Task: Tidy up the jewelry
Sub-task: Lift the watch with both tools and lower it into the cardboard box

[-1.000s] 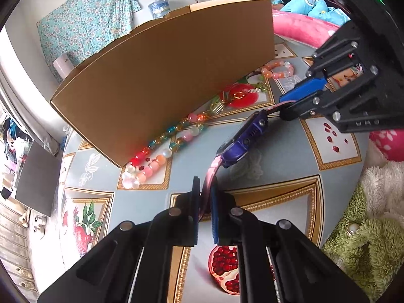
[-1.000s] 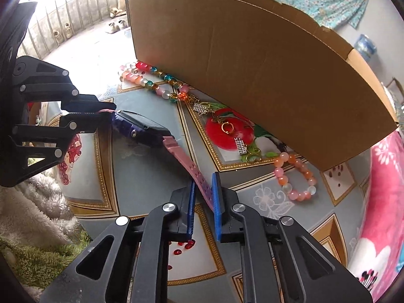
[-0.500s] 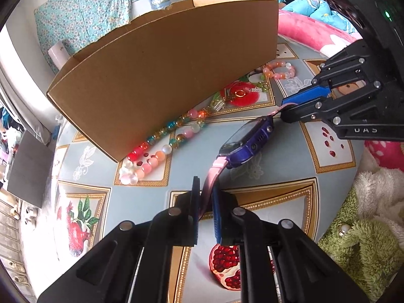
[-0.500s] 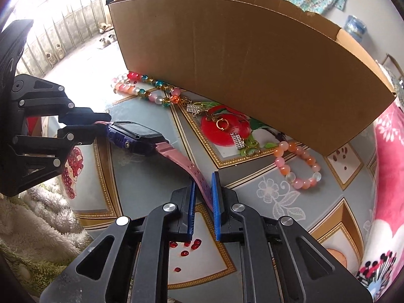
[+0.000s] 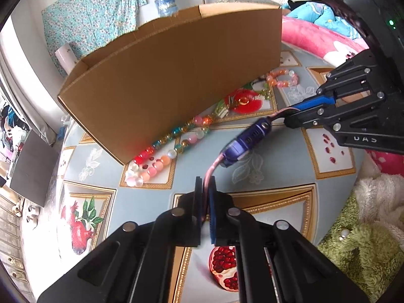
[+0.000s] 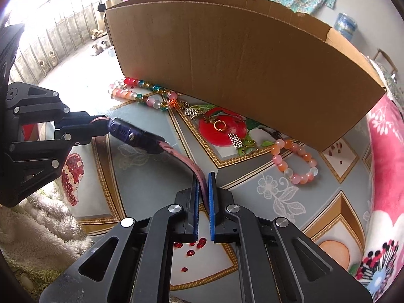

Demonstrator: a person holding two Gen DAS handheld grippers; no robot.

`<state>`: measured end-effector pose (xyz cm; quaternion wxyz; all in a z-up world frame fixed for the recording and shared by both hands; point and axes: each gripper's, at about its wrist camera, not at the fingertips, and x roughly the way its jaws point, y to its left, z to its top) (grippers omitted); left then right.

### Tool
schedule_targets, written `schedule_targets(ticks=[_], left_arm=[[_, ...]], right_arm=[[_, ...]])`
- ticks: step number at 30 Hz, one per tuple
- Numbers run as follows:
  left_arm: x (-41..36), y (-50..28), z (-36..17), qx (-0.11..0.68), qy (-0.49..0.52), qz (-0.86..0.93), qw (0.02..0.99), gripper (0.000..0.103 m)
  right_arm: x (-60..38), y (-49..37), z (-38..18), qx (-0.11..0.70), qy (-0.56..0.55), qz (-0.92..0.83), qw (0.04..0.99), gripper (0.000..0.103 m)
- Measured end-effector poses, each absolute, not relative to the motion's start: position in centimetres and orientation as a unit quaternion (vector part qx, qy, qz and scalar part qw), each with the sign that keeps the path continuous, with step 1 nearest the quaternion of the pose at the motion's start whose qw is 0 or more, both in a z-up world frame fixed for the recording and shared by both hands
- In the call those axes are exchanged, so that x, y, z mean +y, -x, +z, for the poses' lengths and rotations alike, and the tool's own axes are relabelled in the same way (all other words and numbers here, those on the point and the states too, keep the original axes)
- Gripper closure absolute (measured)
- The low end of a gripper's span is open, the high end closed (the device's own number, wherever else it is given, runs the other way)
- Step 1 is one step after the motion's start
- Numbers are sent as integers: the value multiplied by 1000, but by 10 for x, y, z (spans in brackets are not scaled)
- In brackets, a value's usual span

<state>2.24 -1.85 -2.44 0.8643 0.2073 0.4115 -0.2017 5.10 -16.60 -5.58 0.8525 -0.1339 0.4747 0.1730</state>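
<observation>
The left gripper [image 5: 205, 184] and right gripper [image 6: 203, 176] each clamp one pink strap end of the purple watch [image 6: 136, 137], suspended above the table [image 6: 290, 199] before the cardboard box [image 6: 240, 50].

From where I'm watching, a patterned tablecloth [image 5: 272, 176] of blue-grey panels with gold borders and pomegranate prints covers the table. A pink floral blanket [image 6: 386, 151] fills the right wrist view at three o'clock. Shaggy green and cream plush fabric [image 5: 366, 227] sits at four o'clock in the left wrist view. A turquoise flowered cloth [image 5: 91, 15] hangs on the wall at eleven o'clock there, with a blue water jug [image 5: 165, 3] just beside it at twelve.
</observation>
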Motion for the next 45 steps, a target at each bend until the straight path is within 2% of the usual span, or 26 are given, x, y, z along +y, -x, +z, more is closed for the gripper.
schedule_targets(ticks=[9,14,23,27,30,36,45], left_arm=[[-22,-7,-14,384,-207,-222,872,100],[-23,2,11,346,-208,-224,887,100],[-25,2,87,235,-205,-222,924,100],[-26,-17,122,181,-211,-188,942,100],[-25,-42,136,167,-211,-162,949,100],[-25,-110,141,219,-202,-138,945,100],[-25,-227,97,435,-173,-210,858,100]], right_arm=[[-169,-29,-40,446,133,126,876,102],[-169,-8,-14,412,134,106,895,102],[-166,8,72,297,181,79,934,102],[-165,-12,100,242,214,82,943,102],[-170,-41,109,232,217,99,943,102],[-176,-125,107,286,200,160,924,102],[-189,-241,53,492,121,249,825,102]])
